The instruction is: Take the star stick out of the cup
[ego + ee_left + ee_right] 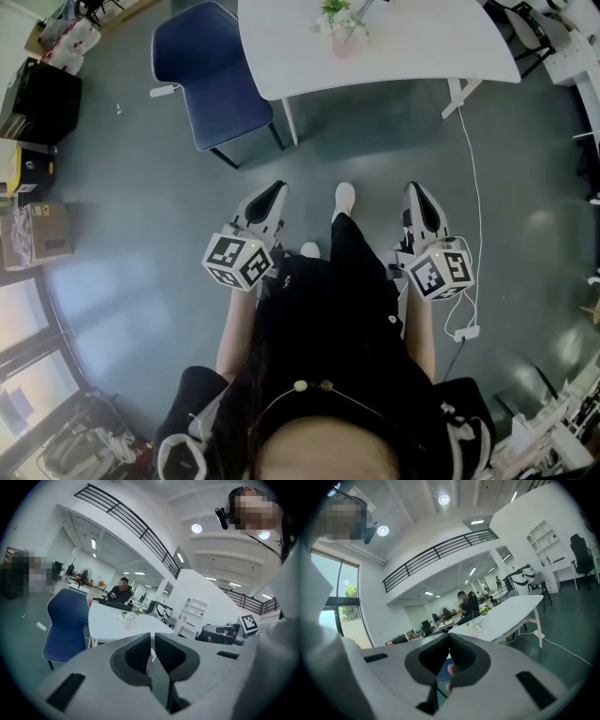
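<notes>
A small pink cup (pixel 344 42) with white flowers and thin stems stands on the white table (pixel 412 47), far ahead of me. It is small in the left gripper view (pixel 128 622) and the right gripper view (pixel 473 626). I cannot make out the star stick. My left gripper (pixel 272 192) (pixel 153 637) and right gripper (pixel 415 192) (pixel 449 637) are held at waist height, pointing forward over the floor. Both are shut with nothing between the pads, and both are well short of the table.
A blue chair (pixel 211 70) stands at the table's left end. A white cable (pixel 473 187) runs across the floor on the right to a plug block. Boxes (pixel 37 234) and clutter line the left wall. A person (pixel 121 592) sits behind the table.
</notes>
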Demonstrator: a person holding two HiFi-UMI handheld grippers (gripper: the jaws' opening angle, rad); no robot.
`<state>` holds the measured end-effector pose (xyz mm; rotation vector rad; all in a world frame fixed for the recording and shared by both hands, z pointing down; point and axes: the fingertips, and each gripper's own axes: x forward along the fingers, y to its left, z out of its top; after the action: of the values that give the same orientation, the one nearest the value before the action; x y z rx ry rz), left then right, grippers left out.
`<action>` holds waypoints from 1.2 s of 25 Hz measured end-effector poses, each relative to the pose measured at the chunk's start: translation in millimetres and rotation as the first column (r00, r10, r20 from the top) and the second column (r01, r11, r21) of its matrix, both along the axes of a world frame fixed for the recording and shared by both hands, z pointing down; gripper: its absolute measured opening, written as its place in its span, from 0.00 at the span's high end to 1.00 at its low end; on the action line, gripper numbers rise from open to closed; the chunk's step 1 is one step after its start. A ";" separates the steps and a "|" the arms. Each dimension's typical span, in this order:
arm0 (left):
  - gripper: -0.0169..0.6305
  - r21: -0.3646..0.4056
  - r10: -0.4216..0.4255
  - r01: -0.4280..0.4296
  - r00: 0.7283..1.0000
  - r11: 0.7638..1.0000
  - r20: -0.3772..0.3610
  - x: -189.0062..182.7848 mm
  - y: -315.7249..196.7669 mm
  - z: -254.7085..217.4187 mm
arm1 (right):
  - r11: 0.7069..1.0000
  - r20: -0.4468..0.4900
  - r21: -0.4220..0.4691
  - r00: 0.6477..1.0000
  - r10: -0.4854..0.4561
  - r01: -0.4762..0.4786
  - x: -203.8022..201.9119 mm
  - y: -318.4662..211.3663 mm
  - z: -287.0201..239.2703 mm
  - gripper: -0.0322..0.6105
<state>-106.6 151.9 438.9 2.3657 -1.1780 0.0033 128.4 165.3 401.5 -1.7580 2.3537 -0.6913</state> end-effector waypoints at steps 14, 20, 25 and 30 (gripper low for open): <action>0.93 0.019 -0.017 0.017 0.999 1.000 0.040 100.1 -159.2 -20.9 | 0.980 0.046 -0.154 0.992 -0.119 0.124 96.5 -191.6 74.9 0.94; 0.93 -0.025 -0.142 0.143 0.988 0.989 0.055 74.7 -177.0 -8.1 | 0.951 0.023 -0.161 0.965 -0.263 0.263 77.2 -285.8 88.9 0.88; 0.93 -0.024 -0.171 0.172 0.985 0.985 0.036 58.4 -203.3 -6.2 | 0.936 -0.013 -0.175 0.950 -0.311 0.304 49.8 -365.3 100.1 0.84; 0.93 -0.029 -0.112 0.112 0.994 0.993 0.001 56.3 -240.4 0.6 | 0.926 -0.042 -0.242 0.950 -0.309 0.290 29.7 -418.5 123.7 0.84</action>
<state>-50.4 -88.5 439.5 2.2711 -1.3001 -0.0185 158.1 -253.1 525.3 -1.5416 2.7293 -0.9956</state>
